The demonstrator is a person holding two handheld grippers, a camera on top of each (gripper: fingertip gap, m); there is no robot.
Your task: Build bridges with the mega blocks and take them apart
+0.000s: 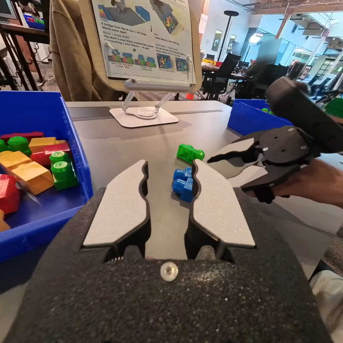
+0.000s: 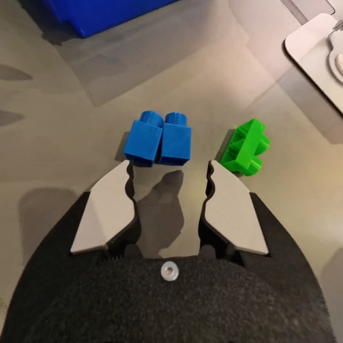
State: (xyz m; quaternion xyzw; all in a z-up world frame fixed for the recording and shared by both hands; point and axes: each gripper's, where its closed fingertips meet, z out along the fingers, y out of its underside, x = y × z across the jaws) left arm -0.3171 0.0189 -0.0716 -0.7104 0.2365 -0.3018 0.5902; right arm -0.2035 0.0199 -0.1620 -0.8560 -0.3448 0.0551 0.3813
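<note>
Two blue one-stud blocks point(image 2: 157, 141) lie on their sides, side by side and touching, on the grey table. A green two-stud block point(image 2: 245, 148) lies on its side to their right, apart from them. My right gripper point(image 2: 168, 165) is open and empty, its fingertips just short of the blue blocks. In the left wrist view the blue blocks point(image 1: 182, 182) lie just beyond my right finger, the green block point(image 1: 190, 153) farther off. My left gripper point(image 1: 169, 165) is open and empty. The right gripper point(image 1: 220, 161) comes in from the right, held by a hand.
A blue bin point(image 1: 78, 167) at the left holds several red, yellow and green blocks. Another blue bin point(image 1: 248, 118) stands at the far right. An instruction sheet on a white stand point(image 1: 144, 117) stands at the back of the table. The first bin's corner shows in the right wrist view point(image 2: 104, 16).
</note>
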